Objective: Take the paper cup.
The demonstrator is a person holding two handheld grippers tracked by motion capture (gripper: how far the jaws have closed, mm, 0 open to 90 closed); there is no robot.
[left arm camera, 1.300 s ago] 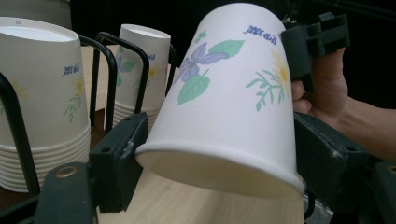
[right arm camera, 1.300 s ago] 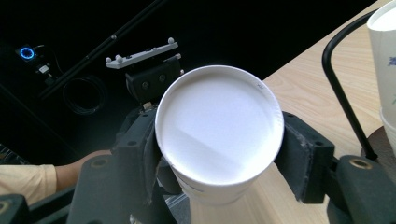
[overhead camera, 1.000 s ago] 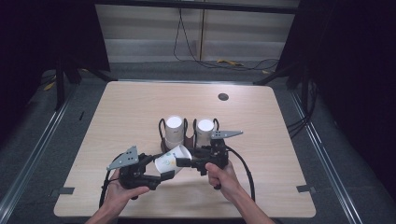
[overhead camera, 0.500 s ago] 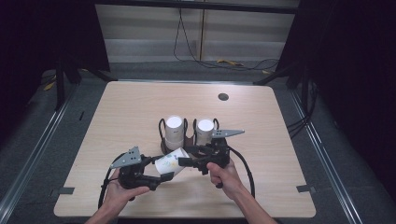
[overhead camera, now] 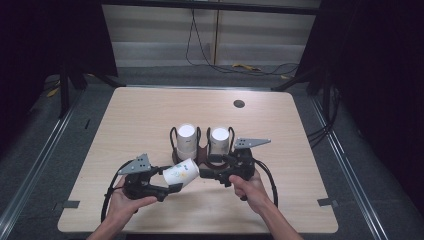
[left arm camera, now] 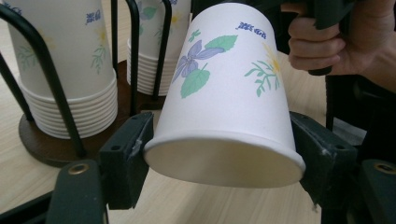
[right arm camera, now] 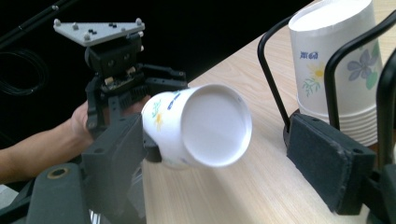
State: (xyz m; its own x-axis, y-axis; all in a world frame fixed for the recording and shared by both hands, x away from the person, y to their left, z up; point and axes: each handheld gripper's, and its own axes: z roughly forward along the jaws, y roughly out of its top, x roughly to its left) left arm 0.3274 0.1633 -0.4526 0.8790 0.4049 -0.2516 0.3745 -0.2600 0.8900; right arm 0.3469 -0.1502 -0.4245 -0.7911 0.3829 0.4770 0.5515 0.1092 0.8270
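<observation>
High view: the left gripper point(overhead camera: 167, 187) holds a paper cup point(overhead camera: 181, 173) on its side just above the surface point(overhead camera: 150, 115), near the front edge, its closed bottom turned toward the right gripper point(overhead camera: 212, 175). That tilt seems meant to offer the cup to the other tool. Just behind stands a rack point(overhead camera: 200, 152) with two stacks of cups point(overhead camera: 187, 140), close enough to draw from or return to.

Left gripper view: the jaws pinch the cup point(left arm camera: 229, 98) near its open rim, one on each side, so the flowered wall and the bottom end stay free for a second grasp. The rack's black wire loops point(left arm camera: 46, 74) keep the stacks point(left arm camera: 65, 65) upright on their brown base.

Right gripper view: the jaws are spread wide, with the cup's white bottom point(right arm camera: 212, 126) sitting between them but touching neither that I can see. My judgement is that this gripper is lined up to take the cup, and has not yet gripped it. The left gripper point(right arm camera: 116, 102) shows behind.
</observation>
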